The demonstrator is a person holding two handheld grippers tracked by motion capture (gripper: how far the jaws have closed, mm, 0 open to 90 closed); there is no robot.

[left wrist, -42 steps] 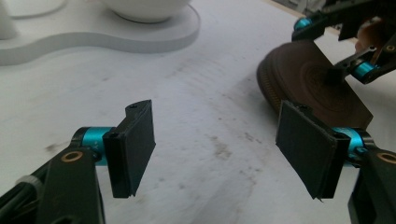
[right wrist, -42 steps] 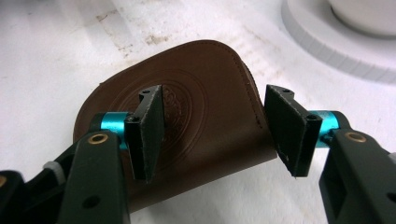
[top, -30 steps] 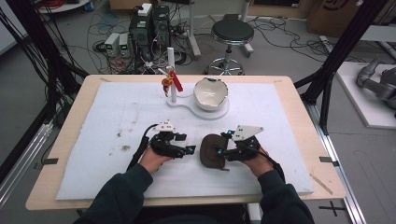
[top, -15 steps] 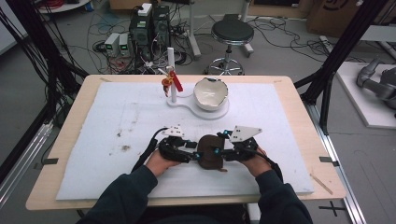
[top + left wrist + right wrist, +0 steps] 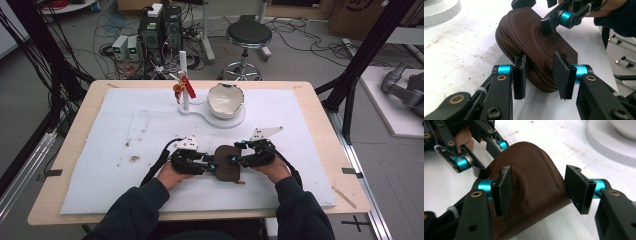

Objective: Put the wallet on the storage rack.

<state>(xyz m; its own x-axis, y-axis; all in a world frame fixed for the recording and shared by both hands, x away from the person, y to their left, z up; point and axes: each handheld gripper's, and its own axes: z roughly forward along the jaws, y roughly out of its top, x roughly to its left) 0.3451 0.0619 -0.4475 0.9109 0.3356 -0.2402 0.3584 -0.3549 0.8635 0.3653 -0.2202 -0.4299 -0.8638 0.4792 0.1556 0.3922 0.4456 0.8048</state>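
Pouch (image 5: 227, 163) is lying on the mat (image 5: 125, 130) between both grippers in the high view. Left gripper (image 5: 540, 75) is straddling its zipper edge, jaws parted. Right gripper (image 5: 541, 188) is spreading wide over its flap.

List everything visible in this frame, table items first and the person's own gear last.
Pouch: one, brown leather with a zip, near middle of the mat, between both grippers.
Bowl: one, white, on a white base at the far middle.
Post: one, white, upright on that base, with a red tag.
Mat: one, white, covering the wooden table.
Stool: one, black, on the floor behind.
Left gripper: black, jaws apart around the pouch's zip edge.
Right gripper: black, jaws apart around the pouch.
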